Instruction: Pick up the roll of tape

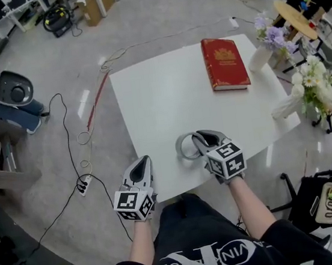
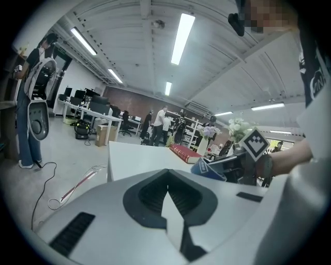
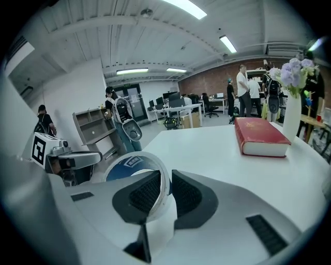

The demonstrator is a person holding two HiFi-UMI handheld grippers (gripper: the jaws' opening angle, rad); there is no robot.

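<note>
A person is standing at the near edge of a white bench (image 1: pixel 161 93), holding a tool in each hand and looking steeply down. A red book (image 1: pixel 225 62) is lying flat towards the far right of the bench, well apart from the work, and flowers (image 1: pixel 273 37) in pale vases are standing at its right edge. The left tool (image 1: pixel 143 165) is hanging idle by the bench's near left corner, and its own view is showing its jaws together with nothing between them (image 2: pixel 167 181). The right tool (image 1: pixel 197 138) is reaching over the near edge of the bench and is holding the tape (image 1: pixel 185 147). In the right gripper view the jaws are standing narrow (image 3: pixel 165 181), pinching one wall of the roll, one pad inside the ring and one outside. The tape (image 3: pixel 129 166) is standing upright on edge in that grip, its blue core facing left. Whether the roll is resting on the bench or is already off it is not showing clearly from above. The step in hand appears to be the lift, with the grasp already made. The next move is probably calling for a steady squeeze and a straight rise. Only one thin wall is being pinched, so the ring could be swinging or slipping if the tool tilts.
</note>
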